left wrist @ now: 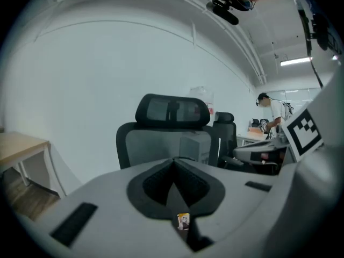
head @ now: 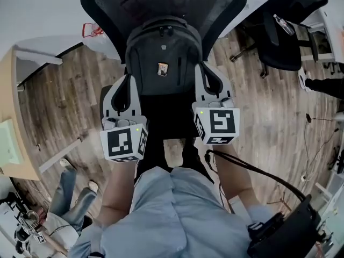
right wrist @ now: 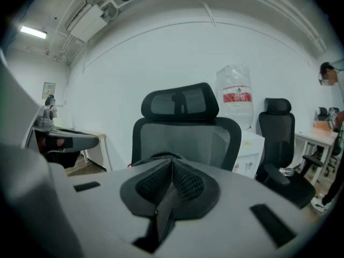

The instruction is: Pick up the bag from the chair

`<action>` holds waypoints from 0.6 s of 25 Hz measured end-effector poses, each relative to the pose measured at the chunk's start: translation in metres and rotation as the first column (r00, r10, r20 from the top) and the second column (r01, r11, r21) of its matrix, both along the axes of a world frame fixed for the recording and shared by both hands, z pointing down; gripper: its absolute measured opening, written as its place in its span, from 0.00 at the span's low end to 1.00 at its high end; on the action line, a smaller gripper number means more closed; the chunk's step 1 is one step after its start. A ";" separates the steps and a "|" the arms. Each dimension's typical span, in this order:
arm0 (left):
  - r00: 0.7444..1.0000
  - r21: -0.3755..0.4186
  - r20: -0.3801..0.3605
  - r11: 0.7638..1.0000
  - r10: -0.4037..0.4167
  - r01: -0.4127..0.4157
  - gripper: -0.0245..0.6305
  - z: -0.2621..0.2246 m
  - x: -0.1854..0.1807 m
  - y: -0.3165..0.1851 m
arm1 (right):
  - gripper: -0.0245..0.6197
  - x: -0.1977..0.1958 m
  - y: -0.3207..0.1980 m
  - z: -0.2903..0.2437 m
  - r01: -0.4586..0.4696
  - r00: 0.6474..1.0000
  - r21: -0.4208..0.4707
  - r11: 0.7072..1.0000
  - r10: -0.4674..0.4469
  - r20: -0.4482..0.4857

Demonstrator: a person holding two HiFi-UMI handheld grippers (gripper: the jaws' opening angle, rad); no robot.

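A dark grey backpack (head: 163,55) is seen standing upright on the seat of a black mesh-backed office chair (head: 161,1), leaned against the backrest. A small yellow tag (head: 162,69) is fixed on its front panel.

The left gripper (head: 128,80) is held just beside the backpack's left flank, and the right gripper (head: 201,70) just beside its right flank, so that the bag is flanked by both. Whether either touches the fabric cannot be told. The left marker cube (head: 124,142) and the right marker cube (head: 220,123) are turned up towards the head camera.

In the left gripper view, the left gripper (left wrist: 173,160) is shown with its jaws pressed together at the tips and nothing pinched; the yellow tag (left wrist: 183,221) is glimpsed through the gap lower down, and the chair (left wrist: 172,138) is seen beyond. In the right gripper view, the right gripper (right wrist: 172,161) is likewise shown with its jaws pressed together and holding nothing, with the chair (right wrist: 185,136) behind them and a clear plastic bag with a red label (right wrist: 236,95) against the wall.

A wooden floor (head: 64,106) is seen under the chair, and a second black chair (head: 279,42) is placed to the right. A black cable (head: 252,171) is run back from the right gripper.
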State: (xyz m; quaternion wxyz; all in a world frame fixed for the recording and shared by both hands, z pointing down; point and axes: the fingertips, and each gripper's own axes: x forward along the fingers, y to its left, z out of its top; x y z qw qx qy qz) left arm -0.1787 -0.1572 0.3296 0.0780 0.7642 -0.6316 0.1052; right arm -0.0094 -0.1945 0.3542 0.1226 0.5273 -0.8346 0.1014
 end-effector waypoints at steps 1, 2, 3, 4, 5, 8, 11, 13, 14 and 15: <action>1.000 -0.016 -0.002 1.000 0.007 -0.007 0.04 0.008 0.000 -0.004 | 0.04 0.002 -0.004 0.008 -0.011 1.000 -0.015 1.000 0.011 -0.002; 1.000 -0.028 -0.002 1.000 0.012 -0.012 0.04 0.015 0.000 -0.008 | 0.04 0.003 -0.008 0.014 -0.020 1.000 -0.027 0.999 0.020 -0.003; 1.000 -0.037 -0.002 0.999 0.016 -0.016 0.04 0.022 -0.001 -0.013 | 0.04 0.003 -0.013 0.020 -0.025 1.000 -0.037 0.999 0.025 -0.003; 1.000 -0.045 -0.001 0.999 0.018 -0.018 0.04 0.027 -0.002 -0.018 | 0.04 0.003 -0.018 0.025 -0.028 1.000 -0.045 0.999 0.028 -0.004; 1.000 -0.052 -0.001 0.998 0.020 -0.020 0.04 0.033 -0.004 -0.023 | 0.04 0.003 -0.022 0.031 -0.028 1.000 -0.054 0.998 0.028 -0.005; 1.000 -0.071 0.004 0.997 0.023 -0.023 0.04 0.045 -0.010 -0.035 | 0.04 0.000 -0.030 0.046 -0.027 1.000 -0.078 0.997 0.026 -0.014; 1.000 -0.083 0.005 0.996 0.017 -0.017 0.04 0.056 -0.018 -0.045 | 0.04 -0.002 -0.035 0.057 -0.031 0.999 -0.090 0.995 0.029 -0.025; 1.000 -0.085 0.003 0.996 0.015 -0.015 0.04 0.062 -0.022 -0.052 | 0.05 0.000 -0.038 0.064 -0.039 0.999 -0.101 0.994 0.036 -0.036; 1.000 -0.086 0.000 0.996 0.020 -0.020 0.04 0.065 -0.023 -0.055 | 0.07 0.000 -0.040 0.069 -0.041 0.998 -0.111 0.993 0.037 -0.042; 1.000 -0.088 -0.006 0.996 0.029 -0.030 0.10 0.068 -0.023 -0.058 | 0.16 0.000 -0.042 0.074 -0.041 0.998 -0.126 0.991 0.035 -0.050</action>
